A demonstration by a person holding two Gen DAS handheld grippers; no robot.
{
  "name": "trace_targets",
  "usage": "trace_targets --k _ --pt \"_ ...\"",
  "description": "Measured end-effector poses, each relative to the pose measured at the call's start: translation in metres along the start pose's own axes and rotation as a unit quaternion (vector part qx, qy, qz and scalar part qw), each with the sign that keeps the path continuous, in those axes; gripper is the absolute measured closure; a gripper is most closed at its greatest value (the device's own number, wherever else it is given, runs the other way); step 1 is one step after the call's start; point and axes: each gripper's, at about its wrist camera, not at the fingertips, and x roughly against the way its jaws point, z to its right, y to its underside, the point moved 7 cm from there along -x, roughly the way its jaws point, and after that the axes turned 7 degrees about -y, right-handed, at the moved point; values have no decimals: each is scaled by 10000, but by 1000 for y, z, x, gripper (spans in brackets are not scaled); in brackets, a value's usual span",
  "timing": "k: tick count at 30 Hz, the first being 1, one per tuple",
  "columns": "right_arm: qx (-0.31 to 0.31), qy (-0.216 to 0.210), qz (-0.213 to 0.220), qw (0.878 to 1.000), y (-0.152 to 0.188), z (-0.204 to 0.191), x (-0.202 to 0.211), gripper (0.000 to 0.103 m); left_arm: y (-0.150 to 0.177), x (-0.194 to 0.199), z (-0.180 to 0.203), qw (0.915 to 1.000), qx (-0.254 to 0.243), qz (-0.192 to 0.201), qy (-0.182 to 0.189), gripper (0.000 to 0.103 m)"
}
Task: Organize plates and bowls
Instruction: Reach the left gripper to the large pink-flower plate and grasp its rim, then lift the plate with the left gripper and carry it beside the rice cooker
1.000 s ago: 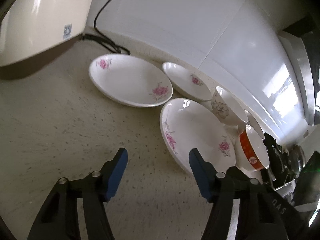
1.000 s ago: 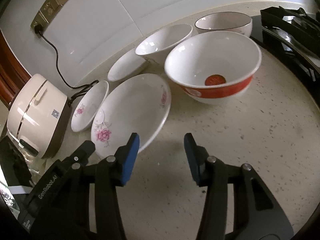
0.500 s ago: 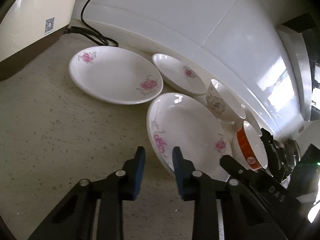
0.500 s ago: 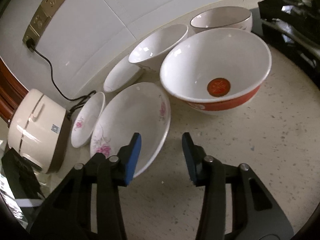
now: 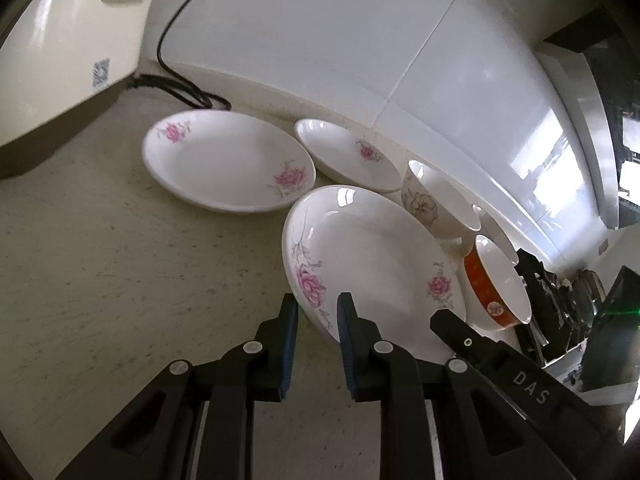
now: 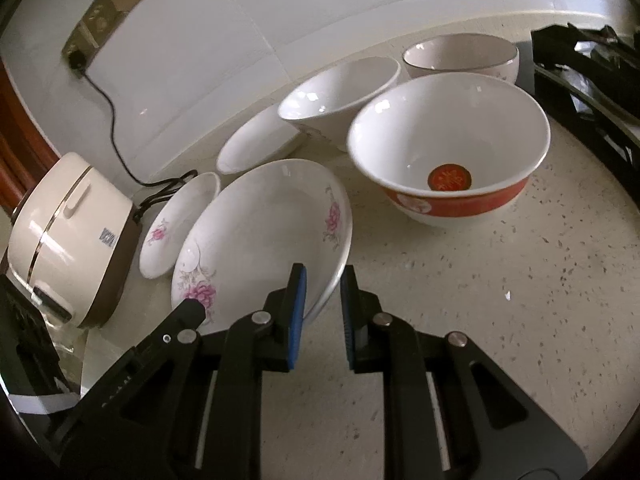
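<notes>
Left wrist view: my left gripper (image 5: pixel 317 312) is narrowed w/ the near plate (image 5: pixel 368 256) rim between its pads, contact unclear. Right gripper (image 6: pixel 323 286) likewise straddles its opposite rim. Red-band bowl (image 6: pixel 452 160) sits beside it on counter (image 6: pixel 480 300).

1. A home kitchen: a speckled stone tabletop (image 6: pixel 500 280) runs along a white tiled wall (image 5: pixel 320 32).
2. A cream rice cooker (image 6: pixel 68 236) stands at the left, its black cord (image 6: pixel 112 120) plugged into a wall socket (image 6: pixel 112 12).
3. Flowered plates (image 5: pixel 228 168) and bowls (image 6: pixel 448 148) sit mid-tabletop.
4. A black gas hob grate (image 6: pixel 592 92) lies far right.
</notes>
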Motion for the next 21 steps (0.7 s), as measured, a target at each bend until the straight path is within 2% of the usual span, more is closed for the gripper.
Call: trace_targets --k 6,12,18,21 --pt "157 -191 18 9997 17 -16 11 83 12 24 -17 9997 164 149 -84 83" --pt "411 -505 -155 9978 43 -47 9 82 22 56 -49 9973 510 419 -316 83" --pt "812 -891 -412 9918 67 -90 1 82 30 87 -91 9897 979 709 -772 83" --pt "977 -1078 -561 9878 79 -110 -5 82 34 103 -117 9832 1246 830 -1048 83"
